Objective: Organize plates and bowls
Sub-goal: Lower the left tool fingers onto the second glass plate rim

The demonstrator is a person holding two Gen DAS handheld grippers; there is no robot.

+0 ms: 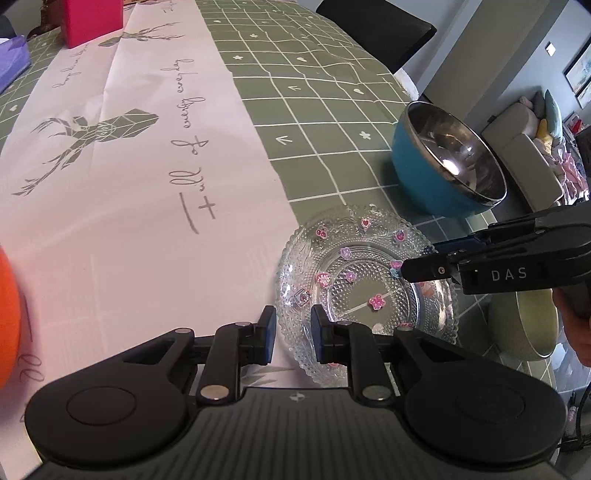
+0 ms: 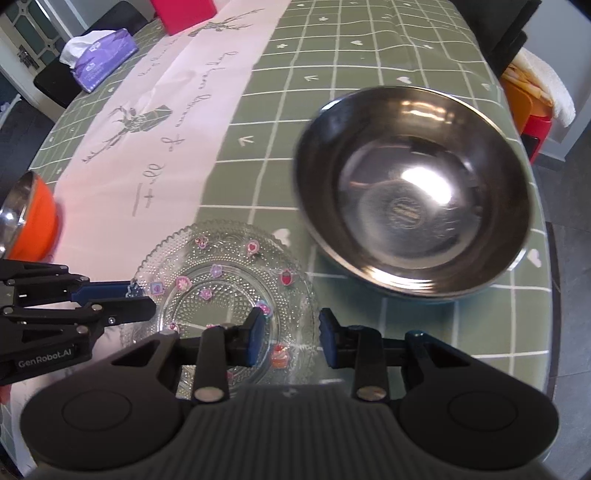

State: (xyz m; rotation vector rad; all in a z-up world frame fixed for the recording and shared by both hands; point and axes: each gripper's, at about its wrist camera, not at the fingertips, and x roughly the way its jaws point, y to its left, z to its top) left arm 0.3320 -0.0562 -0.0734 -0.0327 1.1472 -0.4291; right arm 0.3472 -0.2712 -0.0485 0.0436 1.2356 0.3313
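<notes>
The glass plate (image 1: 365, 291) lies flat on the green checked cloth (image 1: 325, 122), its 9 o'clock edge just over the pale runner (image 1: 122, 184) in the left wrist view. It is clear, beaded, and dotted with small pink and purple stickers.

The left gripper (image 1: 293, 334) sits at the plate's 7 o'clock rim. Its blue-padded fingers (image 1: 269, 334) stand narrowly apart, one on each side of the rim. Whether the pads press the glass I cannot tell.

The right gripper (image 2: 290, 338) straddles the plate's rim at about 4 o'clock in its own view: one finger is over the plate's inside, the other outside it over the cloth. Its gap is a little wider than the left one's, and the pads look clear of the glass. From the left wrist view this gripper comes in from 3 o'clock, its tip over the plate's rim.

The blue bowl (image 1: 443, 166), steel inside, is at 1 o'clock from the plate, near but apart. In the right wrist view it looks smeared by blur.

An orange bowl (image 2: 35, 218), also steel inside, sits on the runner at 9 o'clock from the plate, well apart.

Far up the table at 11 o'clock are a purple tissue box (image 2: 101, 59) and a pink box (image 1: 94, 20). A dark chair (image 1: 376, 31) stands beyond the table's far edge.
</notes>
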